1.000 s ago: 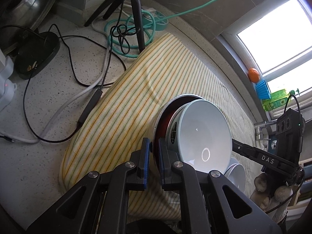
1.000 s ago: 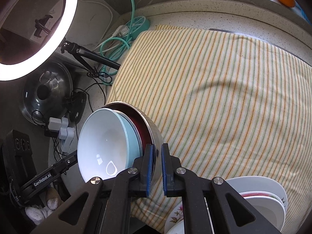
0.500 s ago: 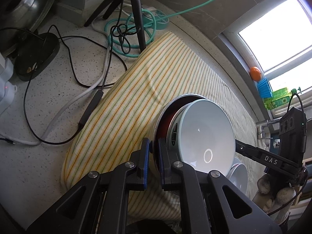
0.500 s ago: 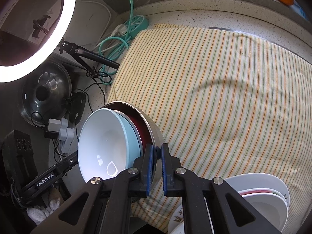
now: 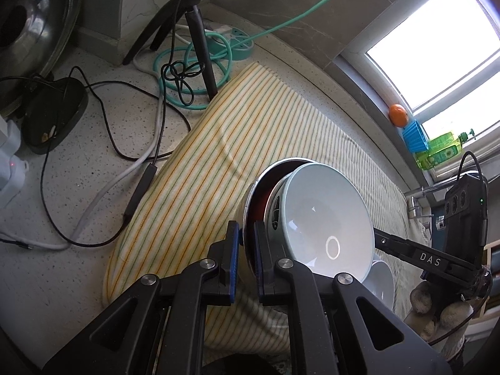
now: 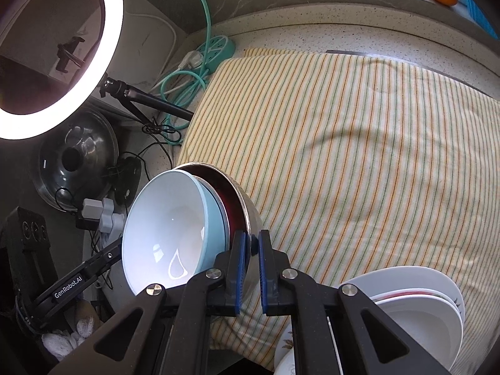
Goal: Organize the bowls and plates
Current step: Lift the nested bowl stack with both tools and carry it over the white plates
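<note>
A nested stack of bowls hangs tilted above the striped cloth (image 6: 343, 156). Its outer bowl is steel (image 6: 251, 209), with a dark red one inside and a pale blue bowl (image 6: 168, 228) innermost. My left gripper (image 5: 247, 234) is shut on the steel bowl's rim (image 5: 250, 200), beside the pale blue bowl (image 5: 325, 222). My right gripper (image 6: 254, 250) is shut on the rim at the opposite side. Each view shows the other gripper's black arm reaching behind the stack. A pile of white plates and bowls (image 6: 422, 300) lies on the cloth at the lower right.
On the speckled counter left of the cloth are a tripod (image 5: 200, 40) with a ring light (image 6: 62, 53), a green cable coil (image 5: 193, 72), a power strip (image 6: 215, 50) and a steel pot lid (image 6: 75, 159). An orange (image 5: 398, 115) sits on the window sill.
</note>
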The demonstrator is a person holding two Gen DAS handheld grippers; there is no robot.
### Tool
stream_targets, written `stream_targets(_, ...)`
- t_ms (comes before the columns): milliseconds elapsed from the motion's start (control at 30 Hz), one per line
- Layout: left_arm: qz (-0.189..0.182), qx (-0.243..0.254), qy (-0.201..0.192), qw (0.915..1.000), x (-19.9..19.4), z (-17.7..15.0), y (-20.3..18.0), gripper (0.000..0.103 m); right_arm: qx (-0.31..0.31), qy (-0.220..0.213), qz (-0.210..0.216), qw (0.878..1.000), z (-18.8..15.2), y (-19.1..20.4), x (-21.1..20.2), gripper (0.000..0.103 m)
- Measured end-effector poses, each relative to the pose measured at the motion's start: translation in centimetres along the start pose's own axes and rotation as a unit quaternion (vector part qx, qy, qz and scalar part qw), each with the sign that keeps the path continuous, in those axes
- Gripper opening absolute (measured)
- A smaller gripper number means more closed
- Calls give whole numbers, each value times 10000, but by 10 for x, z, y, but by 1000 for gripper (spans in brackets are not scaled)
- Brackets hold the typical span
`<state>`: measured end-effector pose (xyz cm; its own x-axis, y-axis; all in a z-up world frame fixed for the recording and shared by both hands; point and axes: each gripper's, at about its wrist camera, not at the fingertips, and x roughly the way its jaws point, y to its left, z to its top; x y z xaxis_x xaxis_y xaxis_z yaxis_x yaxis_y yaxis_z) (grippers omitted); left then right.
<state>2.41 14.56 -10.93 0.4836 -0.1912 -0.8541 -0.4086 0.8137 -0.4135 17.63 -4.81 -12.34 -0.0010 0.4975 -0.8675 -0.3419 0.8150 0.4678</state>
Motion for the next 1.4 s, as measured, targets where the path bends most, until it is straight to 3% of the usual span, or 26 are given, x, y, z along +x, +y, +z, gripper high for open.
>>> stream_targets(333,-175,215,-101,9996,-15,3,-18,7,83,-291,55,9995,-7,-3,-32,7)
stream_targets(767,-513,841,-149,9950,-22,0,-73,7,374,-773,-71,9963,-31,-27,-90,8)
stream_targets(1400,-933,1773,539,9782,12,-44,-155,7,1283,-1158,-515,9836,-98,-106,-148,8)
